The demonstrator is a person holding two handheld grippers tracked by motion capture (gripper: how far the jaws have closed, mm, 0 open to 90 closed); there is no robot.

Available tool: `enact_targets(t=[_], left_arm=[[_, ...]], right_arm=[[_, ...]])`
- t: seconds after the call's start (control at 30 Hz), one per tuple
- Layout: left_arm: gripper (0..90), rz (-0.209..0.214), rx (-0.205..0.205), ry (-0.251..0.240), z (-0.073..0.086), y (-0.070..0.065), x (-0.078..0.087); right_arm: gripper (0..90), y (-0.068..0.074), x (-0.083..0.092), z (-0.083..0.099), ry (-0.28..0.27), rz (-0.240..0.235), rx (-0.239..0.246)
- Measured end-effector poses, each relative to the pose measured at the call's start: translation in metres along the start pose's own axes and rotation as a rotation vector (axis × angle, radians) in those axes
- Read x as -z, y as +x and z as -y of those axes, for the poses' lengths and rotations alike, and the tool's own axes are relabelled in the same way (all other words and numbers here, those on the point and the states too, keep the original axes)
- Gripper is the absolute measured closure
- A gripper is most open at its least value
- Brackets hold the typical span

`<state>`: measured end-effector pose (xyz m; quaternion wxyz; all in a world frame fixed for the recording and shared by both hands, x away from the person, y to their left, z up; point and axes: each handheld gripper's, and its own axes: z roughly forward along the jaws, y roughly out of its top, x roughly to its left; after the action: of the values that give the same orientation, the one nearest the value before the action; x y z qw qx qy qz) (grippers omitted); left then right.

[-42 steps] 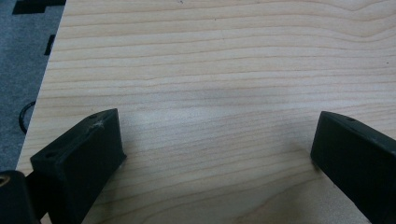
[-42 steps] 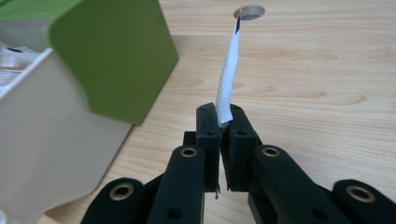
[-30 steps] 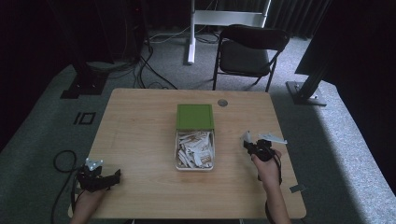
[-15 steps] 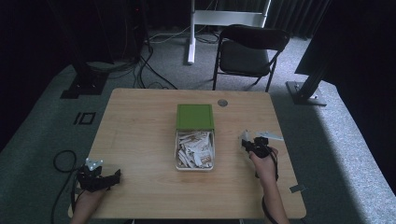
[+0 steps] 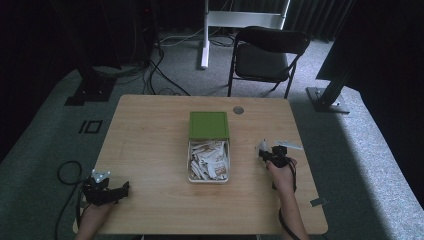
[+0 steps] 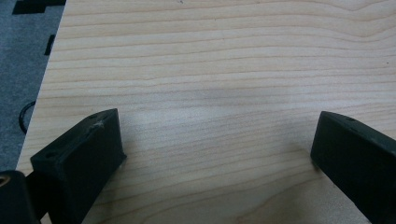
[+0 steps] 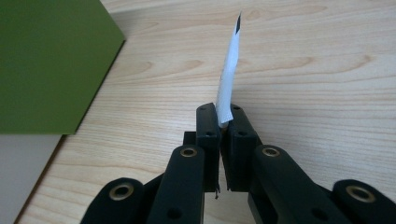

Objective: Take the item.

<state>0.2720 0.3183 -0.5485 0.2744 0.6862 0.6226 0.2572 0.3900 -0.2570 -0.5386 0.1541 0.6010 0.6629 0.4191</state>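
Right gripper [image 7: 224,122]: clamped on a white packet [image 7: 229,74], held edge-up above the tabletop [image 5: 150,140], right of the box [image 5: 208,161].
Left gripper [image 6: 215,154]: jaws spread wide, nothing between them, parked low at the near left corner, likely idle.
Box: open, full of packets; green lid [image 5: 209,125] lies touching its far end, clear of the opening.
Packet: apparently lifted out singly.

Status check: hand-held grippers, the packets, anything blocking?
Right hand-held gripper shut on a white packet, right of the packet box. Left hand-held gripper open, empty, over bare table. Green lid off, path clear.
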Motion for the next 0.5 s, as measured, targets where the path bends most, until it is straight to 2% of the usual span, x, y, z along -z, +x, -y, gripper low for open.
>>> enact_targets(t=[0.07,0.17,0.23,0.27,0.37,0.4,0.5], left_arm=[[2.8,0.000,0.000,0.000,0.000,0.000,0.000],[2.8,0.000,0.000,0.000,0.000,0.000,0.000],[2.8,0.000,0.000,0.000,0.000,0.000,0.000],[2.8,0.000,0.000,0.000,0.000,0.000,0.000],[2.8,0.000,0.000,0.000,0.000,0.000,0.000],[2.8,0.000,0.000,0.000,0.000,0.000,0.000],[2.8,0.000,0.000,0.000,0.000,0.000,0.000]], right_arm=[[85.7,-0.002,-0.001,0.000,0.006,0.007,0.000],[78.0,-0.005,-0.001,-0.001,0.004,0.024,-0.008],[67.6,-0.007,-0.002,-0.002,-0.002,0.028,-0.017],[65.5,-0.008,-0.002,-0.002,0.000,0.037,-0.010],[64.8,-0.010,-0.002,-0.001,0.003,0.048,0.008],[51.5,-0.012,-0.003,-0.001,-0.001,0.069,0.042],[39.9,-0.015,-0.004,0.001,0.013,0.094,0.098]])
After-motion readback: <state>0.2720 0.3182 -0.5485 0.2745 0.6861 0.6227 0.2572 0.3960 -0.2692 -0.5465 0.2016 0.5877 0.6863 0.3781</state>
